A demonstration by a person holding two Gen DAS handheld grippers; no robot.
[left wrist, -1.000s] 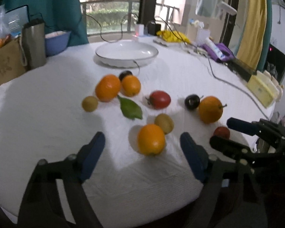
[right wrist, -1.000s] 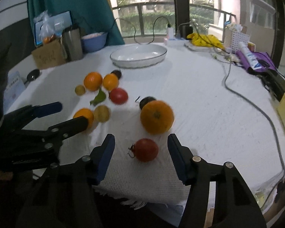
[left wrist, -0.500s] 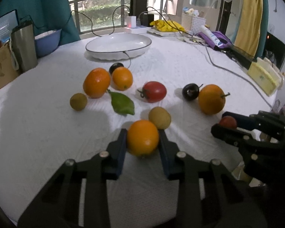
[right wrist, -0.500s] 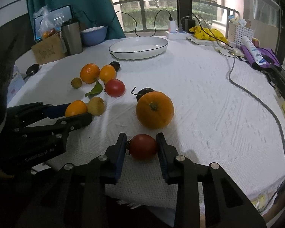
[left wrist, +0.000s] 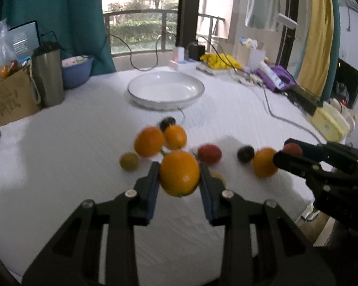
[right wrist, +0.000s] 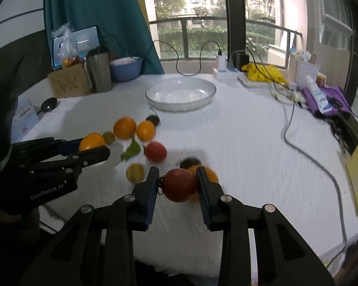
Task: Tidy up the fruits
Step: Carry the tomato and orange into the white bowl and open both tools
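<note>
A steel tumbler, blue bowl and cardboard box are grouped at the table's far left edge.
</note>
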